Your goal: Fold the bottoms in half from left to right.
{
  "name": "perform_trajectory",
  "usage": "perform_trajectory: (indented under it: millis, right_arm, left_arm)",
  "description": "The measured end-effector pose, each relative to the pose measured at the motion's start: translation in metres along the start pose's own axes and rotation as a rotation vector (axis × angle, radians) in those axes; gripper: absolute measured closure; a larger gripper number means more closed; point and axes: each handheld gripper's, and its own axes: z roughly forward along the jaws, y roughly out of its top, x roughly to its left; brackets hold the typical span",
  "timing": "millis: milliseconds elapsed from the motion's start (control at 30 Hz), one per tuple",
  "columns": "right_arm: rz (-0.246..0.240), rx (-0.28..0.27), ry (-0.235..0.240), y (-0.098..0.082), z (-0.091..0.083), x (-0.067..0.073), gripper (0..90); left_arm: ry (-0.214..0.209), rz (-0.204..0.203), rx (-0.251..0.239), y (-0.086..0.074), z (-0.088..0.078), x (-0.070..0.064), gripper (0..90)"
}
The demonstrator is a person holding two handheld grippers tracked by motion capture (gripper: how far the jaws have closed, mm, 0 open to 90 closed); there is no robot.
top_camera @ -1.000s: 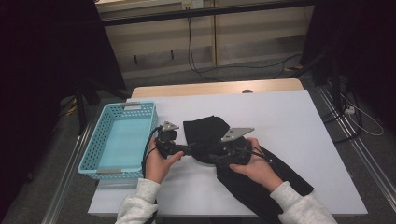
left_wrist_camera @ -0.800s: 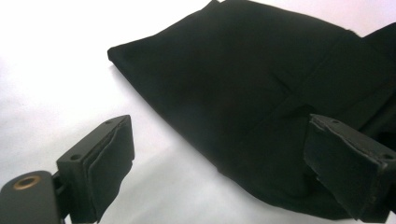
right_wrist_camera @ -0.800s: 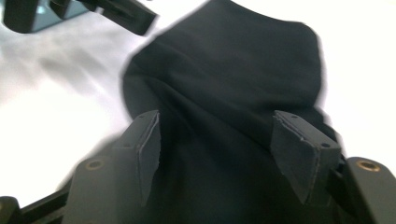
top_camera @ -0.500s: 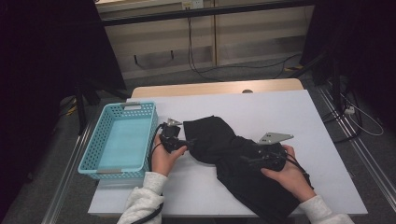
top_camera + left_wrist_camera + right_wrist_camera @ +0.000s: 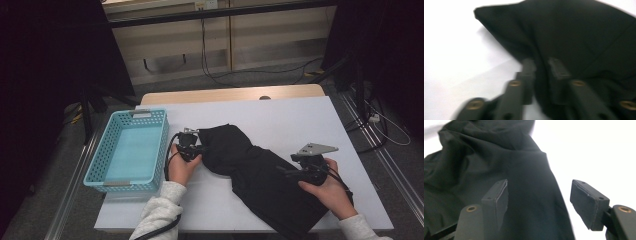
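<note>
A black, soft fabric garment (image 5: 260, 170) lies crumpled across the middle of the white tabletop (image 5: 300, 120), running from a bunched upper end near the table's centre down toward the person's right side, where its lower end reaches the near edge. It looks like a piece of clothing being pulled flat or readied for folding, so each end is taken by one tool.

At the bunched end, the left gripper (image 5: 198, 148) sits right against the cloth's left edge. In the left gripper view its jaws have just been closing, and they now stand close together with a fold of the dark fabric (image 5: 574, 50) pinched between the pads (image 5: 528, 65); it is gripping the garment's edge, apparently to anchor that end while the other is drawn out.

The right gripper (image 5: 287, 172) hovers over the lower half of the cloth, well apart from the left one. In the right gripper view its two padded fingers (image 5: 499, 197) stand wide apart, with the garment (image 5: 486, 165) spread below and between them but no pad pressing on it: released, holding nothing, seemingly lined up to take the cloth's right edge.

To the left of the left hand (image 5: 181, 167), a light blue perforated plastic basket (image 5: 100, 170) sits at the table's left side, apart from the garment.
</note>
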Motion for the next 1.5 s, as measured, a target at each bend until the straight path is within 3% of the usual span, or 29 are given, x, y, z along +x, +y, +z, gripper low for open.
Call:
perform_trajectory:
  millis: [100, 233, 267, 300, 433, 567, 633, 700, 767, 833, 1000, 1133, 1167, 1267, 1333, 1367, 1400, 1500]
  right_arm:
    - [0.008, 0.006, -0.009, -0.004, -0.003, -0.004, 31.8]
    - [0.032, 0.022, -0.026, -0.011, -0.007, -0.011, 32.6]
    - [0.037, 0.032, -0.034, -0.014, -0.008, -0.014, 32.9]
    - [0.041, 0.039, -0.04, -0.015, -0.009, -0.015, 33.4]
    - [0.067, 0.058, -0.055, -0.023, -0.013, -0.022, 38.9]
    - [0.087, 0.098, -0.028, -0.031, -0.013, -0.023, 51.1]
    - [0.077, 0.095, -0.025, -0.032, -0.013, -0.021, 53.6]
    - [0.084, 0.112, 0.002, -0.032, -0.016, -0.019, 66.9]
    - [0.082, 0.114, 0.01, -0.033, -0.016, -0.017, 71.0]
    - [0.075, 0.119, 0.037, -0.033, -0.016, -0.017, 86.9]
    - [0.085, 0.135, 0.069, -0.032, -0.018, -0.026, 89.4]
    - [0.106, 0.131, 0.069, -0.033, -0.021, -0.039, 89.5]
    - [0.114, 0.13, 0.048, -0.034, -0.022, -0.048, 89.5]
    - [0.122, 0.124, 0.019, -0.033, -0.022, -0.06, 89.3]
    - [0.133, 0.116, -0.026, -0.032, -0.022, -0.067, 88.6]
    - [0.133, 0.116, -0.026, -0.032, -0.022, -0.067, 88.6]
    - [0.136, 0.114, -0.053, -0.031, -0.022, -0.071, 84.3]
    - [0.126, 0.114, -0.054, -0.031, -0.022, -0.07, 81.9]
  left_arm:
    - [-0.004, -0.001, 0.0, 0.001, -0.001, 0.001, 82.3]
    - [0.028, -0.017, -0.022, 0.002, -0.005, 0.008, 83.2]
    - [0.059, -0.008, -0.033, 0.004, -0.009, 0.01, 83.4]
    - [0.055, -0.011, -0.04, 0.005, -0.012, 0.012, 83.4]
    - [0.063, -0.024, -0.062, 0.006, -0.015, 0.016, 83.6]
    - [0.079, -0.032, -0.087, 0.006, -0.017, 0.018, 83.7]
    - [0.079, -0.032, -0.086, 0.006, -0.018, 0.019, 84.0]
    - [0.08, -0.034, -0.095, 0.005, -0.019, 0.021, 85.4]
    - [0.079, -0.038, -0.097, 0.005, -0.02, 0.022, 85.6]
    - [0.075, -0.032, -0.094, 0.005, -0.021, 0.022, 85.8]
    - [0.058, -0.033, -0.093, 0.003, -0.019, 0.021, 85.9]
    - [0.035, -0.033, -0.096, 0.003, -0.018, 0.019, 85.8]
    - [0.022, -0.029, -0.101, 0.003, -0.016, 0.017, 85.4]
    - [0.027, -0.03, -0.113, 0.003, -0.016, 0.015, 80.4]
    - [0.043, -0.034, -0.128, 0.003, -0.017, 0.017, 67.4]
    - [0.043, -0.034, -0.128, 0.003, -0.017, 0.017, 63.3]
    - [0.064, -0.042, -0.149, 0.003, -0.018, 0.021, 55.4]
    - [0.059, -0.055, -0.141, 0.003, -0.017, 0.024, 48.7]
